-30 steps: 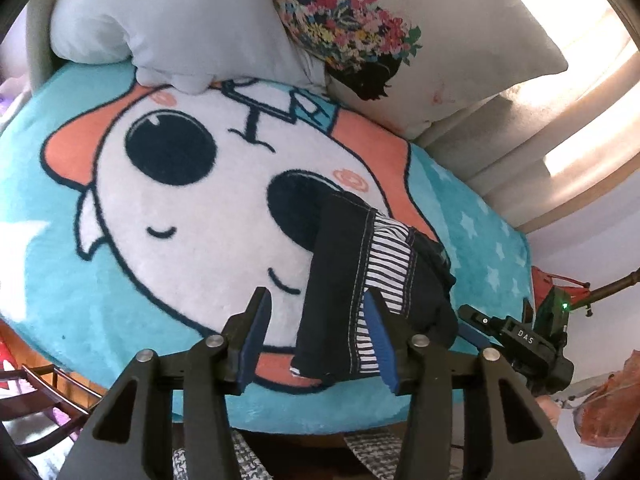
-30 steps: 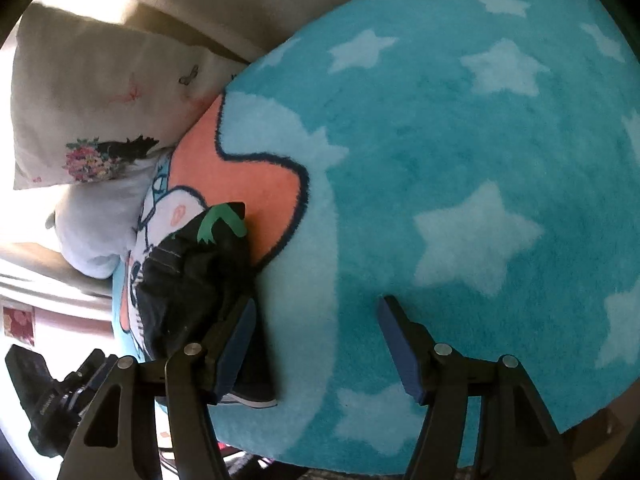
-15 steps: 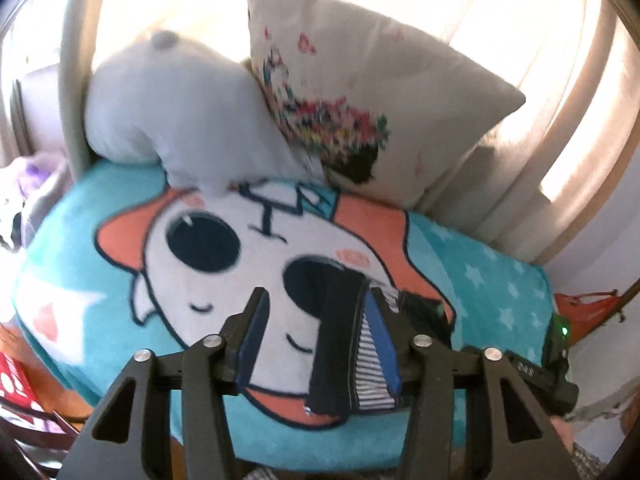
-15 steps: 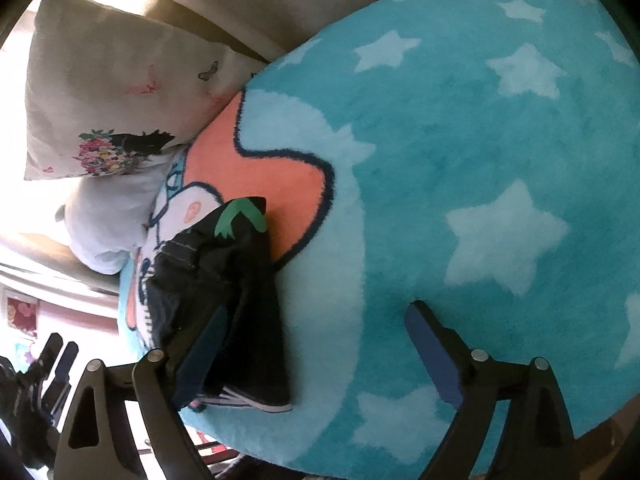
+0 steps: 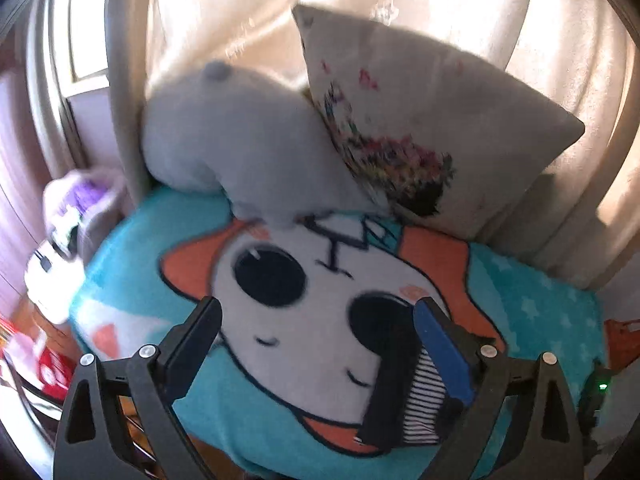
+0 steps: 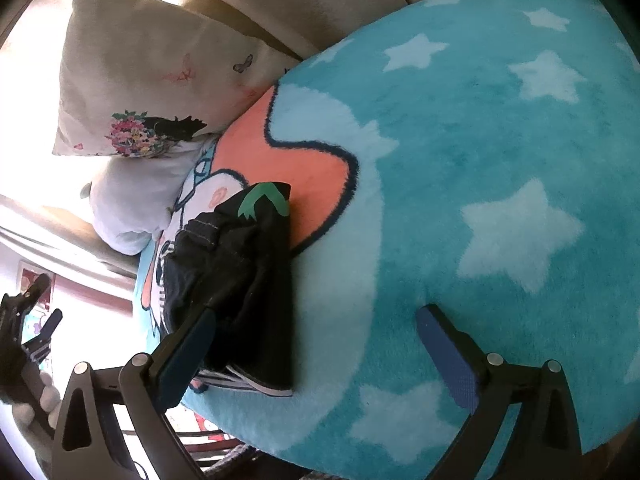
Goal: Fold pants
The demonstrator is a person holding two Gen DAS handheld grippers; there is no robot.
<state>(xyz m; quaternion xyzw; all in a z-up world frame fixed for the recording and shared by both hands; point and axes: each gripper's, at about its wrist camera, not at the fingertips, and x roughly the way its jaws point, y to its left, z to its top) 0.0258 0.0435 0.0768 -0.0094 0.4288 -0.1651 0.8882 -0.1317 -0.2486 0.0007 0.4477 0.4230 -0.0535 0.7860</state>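
Note:
The dark pants (image 6: 240, 280), folded into a compact bundle with a striped lining and a green mark, lie on the turquoise cartoon blanket (image 6: 460, 160). In the left wrist view the pants (image 5: 404, 396) sit low on the right, partly behind the right fingertip. My left gripper (image 5: 320, 344) is open and empty, raised well above the blanket. My right gripper (image 6: 316, 340) is open and empty, with its left finger (image 6: 188, 348) over the near edge of the pants.
A flowered cushion (image 5: 420, 128) and a pale grey plush pillow (image 5: 240, 140) lean at the back against cream curtains (image 5: 240, 12). The blanket's front edge (image 5: 280, 456) drops off to clutter at the left (image 5: 60, 248). The left gripper shows in the right wrist view (image 6: 24, 332).
Both grippers have pulled back and up from the pants and opened wider. The left view now takes in the pillows and curtains. The pants have stayed put.

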